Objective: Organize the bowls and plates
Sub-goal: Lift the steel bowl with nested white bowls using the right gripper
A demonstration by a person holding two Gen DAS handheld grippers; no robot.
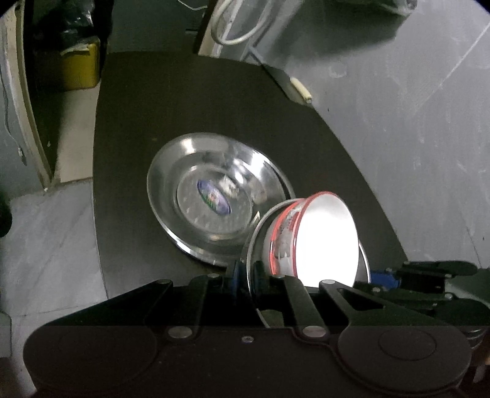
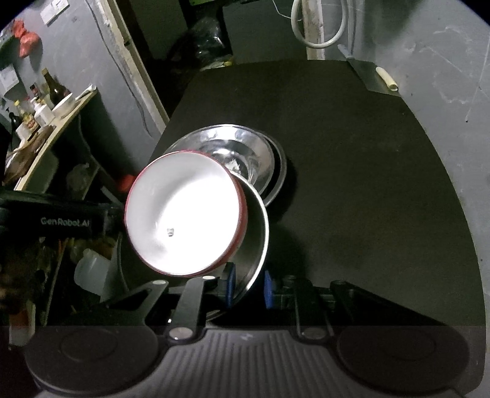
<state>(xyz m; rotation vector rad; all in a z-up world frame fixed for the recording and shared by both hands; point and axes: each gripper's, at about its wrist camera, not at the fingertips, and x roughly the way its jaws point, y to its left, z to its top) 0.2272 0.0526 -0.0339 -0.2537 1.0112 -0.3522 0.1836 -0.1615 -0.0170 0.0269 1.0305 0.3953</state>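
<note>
With my left claw [image 1: 245,275] and right claw [image 2: 248,287] both clamped tight on opposite rims of the steel bowl [image 2: 257,229] above the dark surface [image 2: 367,183], beside the steel plate [image 1: 190,189], I fear the tilted white bowl [image 2: 183,214] nested inside could slide out.

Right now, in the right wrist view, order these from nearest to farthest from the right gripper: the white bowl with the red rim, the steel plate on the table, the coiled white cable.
1. White bowl with the red rim: just above the right gripper, left of centre.
2. Steel plate: mid-table, behind the bowl.
3. Coiled white cable: top of the picture, beyond the table's far edge.
</note>
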